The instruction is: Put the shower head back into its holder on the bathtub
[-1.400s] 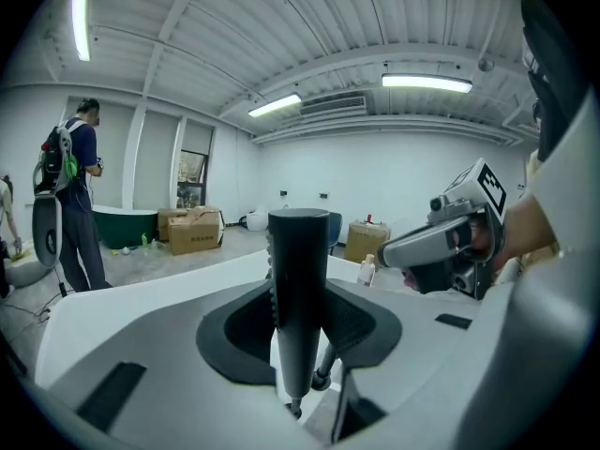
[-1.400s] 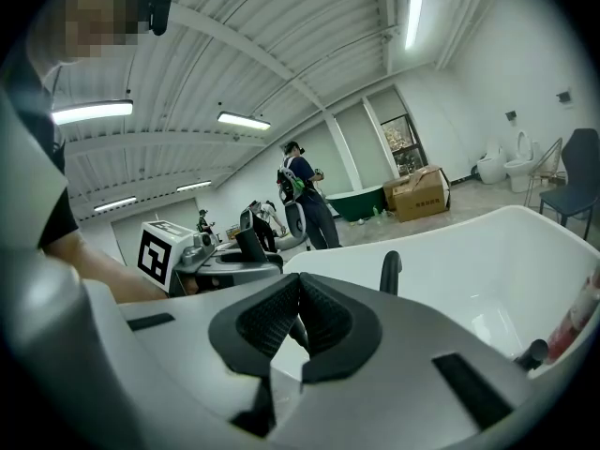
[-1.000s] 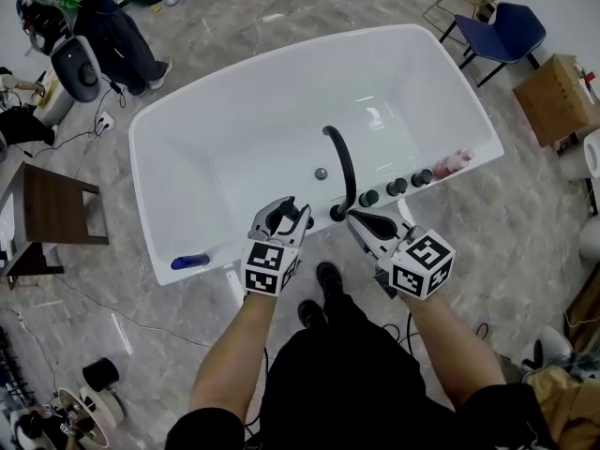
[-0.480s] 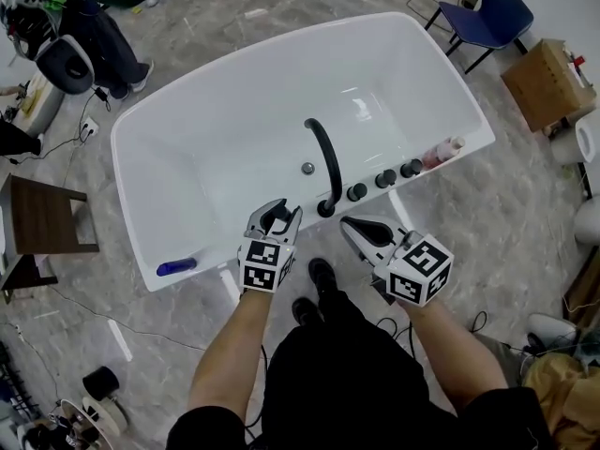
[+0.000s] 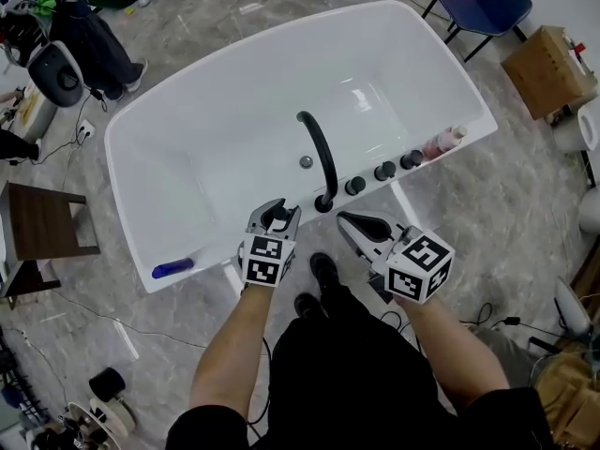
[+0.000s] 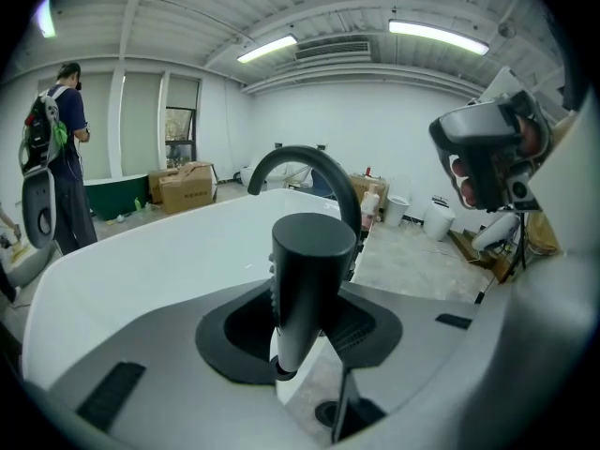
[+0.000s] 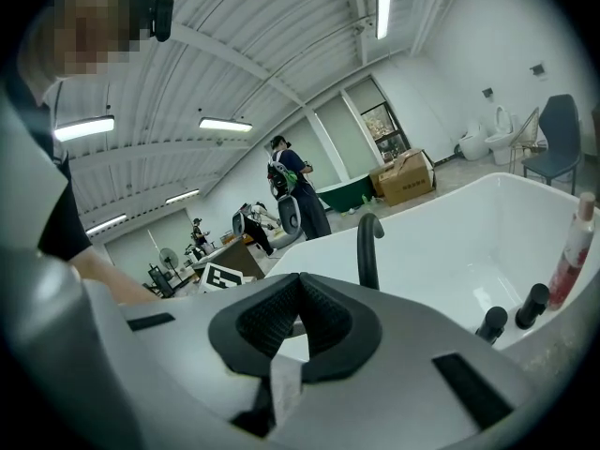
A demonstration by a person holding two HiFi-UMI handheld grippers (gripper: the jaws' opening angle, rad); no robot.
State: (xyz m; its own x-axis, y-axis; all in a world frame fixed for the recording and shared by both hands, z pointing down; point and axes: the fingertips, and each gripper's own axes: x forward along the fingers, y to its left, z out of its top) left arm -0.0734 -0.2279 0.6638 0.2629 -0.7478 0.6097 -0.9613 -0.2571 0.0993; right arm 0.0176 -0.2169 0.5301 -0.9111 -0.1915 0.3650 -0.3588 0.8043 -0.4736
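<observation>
Gripping, left claw [image 5: 278, 216]: it was clamped on the black shower head [image 6: 309, 270], which stood nearly upright between the pads.
Shower head place: it hung over the near edge of the white bathtub [image 5: 216, 148], just beside the foot of the black faucet [image 5: 319, 157].
Right claw [image 5: 351, 223]: it was closed on nothing, near the same edge on the faucet's other side.
Knobs [image 5: 384, 172]: three stood in a row along that edge.

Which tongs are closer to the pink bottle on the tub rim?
Right. In the head view the right tongs sit lower left of the bottle; the left tongs are farther left, beyond the faucet.
</observation>
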